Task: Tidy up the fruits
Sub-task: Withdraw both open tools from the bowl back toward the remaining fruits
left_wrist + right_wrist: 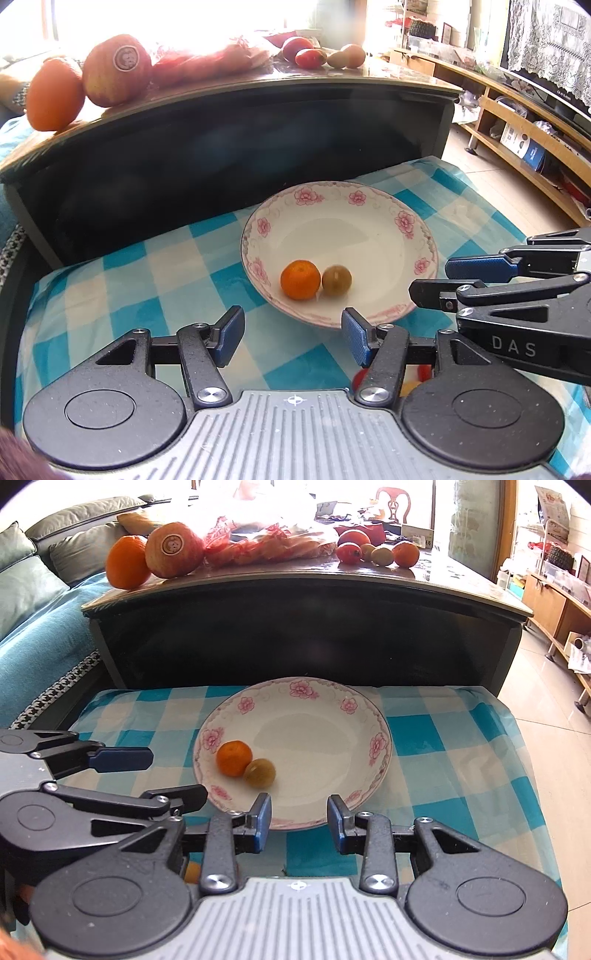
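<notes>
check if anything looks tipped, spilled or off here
Nothing spilled or broken. The plate sits flat on the checked cloth, holding a tangerine and a small green fruit that touch. An orange rests close to the dark table's edge.

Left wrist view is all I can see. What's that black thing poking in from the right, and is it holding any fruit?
Observer: That's the right gripper. Its own camera shows the jaws open and holding nothing.
Operator: Anything off to the left?
Observer: A sofa with grey-green cushions runs along that side.
Operator: And at the far back?
Observer: A wooden chair stands there, against bright light.
</notes>
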Demonstrator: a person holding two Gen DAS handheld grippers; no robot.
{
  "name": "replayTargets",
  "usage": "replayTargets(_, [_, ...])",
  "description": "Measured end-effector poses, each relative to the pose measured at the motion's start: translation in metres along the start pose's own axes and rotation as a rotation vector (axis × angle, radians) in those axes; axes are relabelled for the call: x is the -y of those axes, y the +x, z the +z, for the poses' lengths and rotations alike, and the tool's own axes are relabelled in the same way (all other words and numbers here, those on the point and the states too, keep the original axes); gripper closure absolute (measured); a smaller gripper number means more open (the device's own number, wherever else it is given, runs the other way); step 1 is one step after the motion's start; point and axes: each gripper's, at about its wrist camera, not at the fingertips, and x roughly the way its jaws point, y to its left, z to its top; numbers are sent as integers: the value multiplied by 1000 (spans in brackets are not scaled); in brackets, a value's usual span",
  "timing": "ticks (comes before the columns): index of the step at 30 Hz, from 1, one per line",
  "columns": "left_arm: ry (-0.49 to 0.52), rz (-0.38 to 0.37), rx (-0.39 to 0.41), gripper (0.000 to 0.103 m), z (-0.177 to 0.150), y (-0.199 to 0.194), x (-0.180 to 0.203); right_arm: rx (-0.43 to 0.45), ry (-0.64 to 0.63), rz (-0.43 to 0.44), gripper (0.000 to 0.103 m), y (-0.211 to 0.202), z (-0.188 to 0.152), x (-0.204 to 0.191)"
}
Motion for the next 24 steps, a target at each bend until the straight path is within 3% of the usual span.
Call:
replayTargets(15, [-11, -25, -5, 38, -18, -30, -1, 4, 29, 33, 67, -31, -15, -16])
replayTargets(24, [10, -12, -48, 38, -37, -33, -5, -51, 35, 63, 67, -29, -30, -26])
